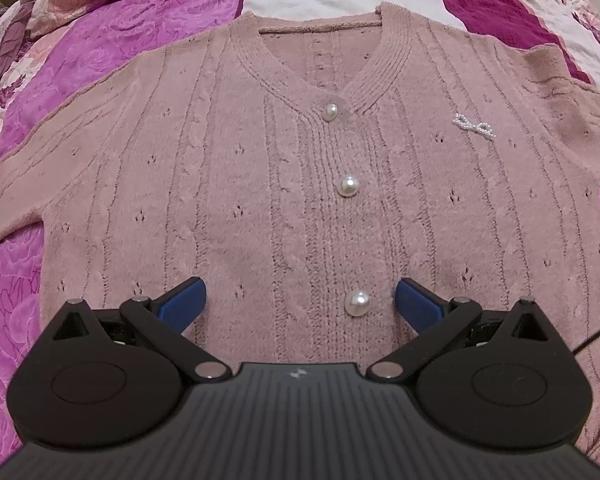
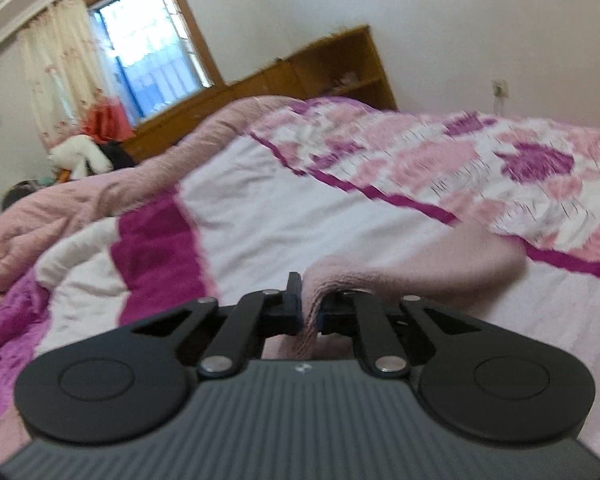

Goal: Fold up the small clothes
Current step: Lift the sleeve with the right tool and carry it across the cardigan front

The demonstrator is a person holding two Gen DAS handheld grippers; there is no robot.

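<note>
A dusty pink knitted cardigan [image 1: 228, 184] lies flat, front up, on the bed, with pearl buttons [image 1: 348, 186] down its middle and a small bead bow [image 1: 473, 125] on its chest. My left gripper [image 1: 300, 300] is open and hovers just above the lower front, its blue pads either side of the lowest button [image 1: 357, 303]. My right gripper [image 2: 310, 312] is shut on a fold of pink knitted fabric [image 2: 400, 276], which looks like a part of the cardigan, held above the bedspread. That view is blurred.
The bedspread [image 1: 112, 36] is magenta, pink and white patchwork, rumpled at the edges. In the right wrist view a wooden shelf unit [image 2: 332, 68], a window [image 2: 152, 44] with a curtain and a heap of clothes [image 2: 88, 152] stand beyond the bed.
</note>
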